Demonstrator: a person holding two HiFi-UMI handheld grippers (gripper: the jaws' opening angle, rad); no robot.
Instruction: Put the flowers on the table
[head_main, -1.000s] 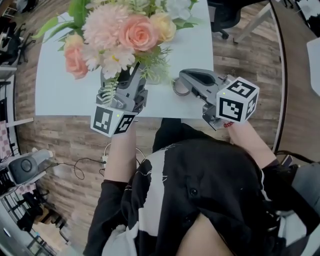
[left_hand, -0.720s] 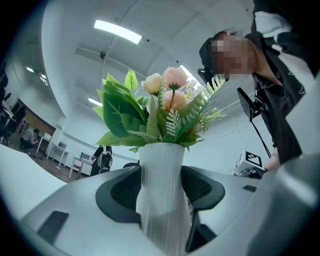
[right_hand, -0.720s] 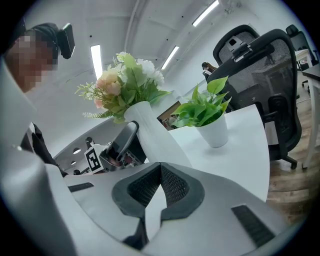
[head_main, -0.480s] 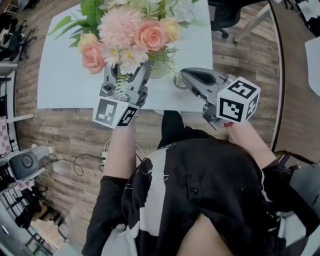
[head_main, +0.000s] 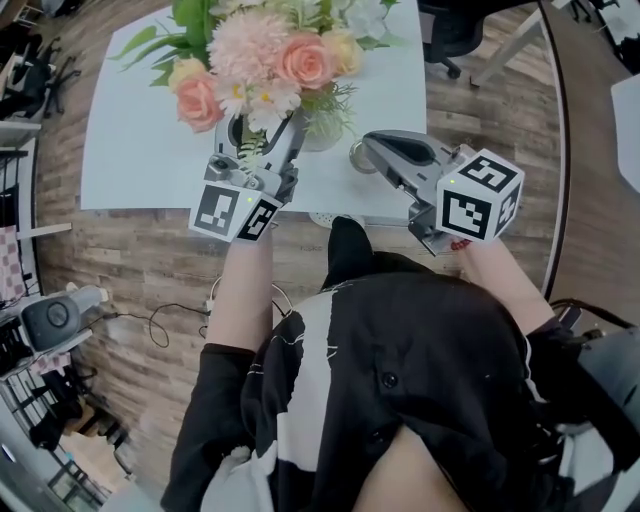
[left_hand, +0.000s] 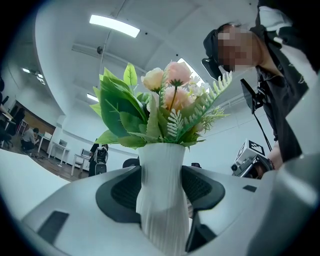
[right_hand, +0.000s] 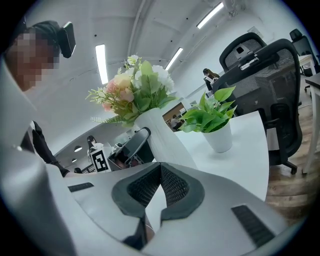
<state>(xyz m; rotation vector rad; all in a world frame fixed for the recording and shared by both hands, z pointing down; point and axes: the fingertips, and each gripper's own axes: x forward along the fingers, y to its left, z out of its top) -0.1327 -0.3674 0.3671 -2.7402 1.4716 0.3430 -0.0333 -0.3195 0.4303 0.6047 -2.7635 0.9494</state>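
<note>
A bouquet of pink, peach and white flowers (head_main: 265, 60) with green leaves stands in a ribbed white vase (left_hand: 162, 200). My left gripper (head_main: 265, 130) is shut on the vase's narrow middle, both pads pressed against its sides, over the near part of the white table (head_main: 140, 150). The vase's base is hidden, so contact with the table cannot be told. In the right gripper view the vase (right_hand: 160, 135) leans left under the flowers (right_hand: 132, 90). My right gripper (head_main: 372, 148) hovers at the table's front edge, just right of the vase, shut with nothing between its pads.
A small green plant in a white pot (right_hand: 217, 125) stands on the table just beyond the vase. Black office chairs (right_hand: 265, 75) stand past the table's far side. Wooden floor with cables (head_main: 170, 330) lies to my left.
My left gripper has carried the vase and flowers farther over the table and a little to the right. The right gripper has hardly moved.
</note>
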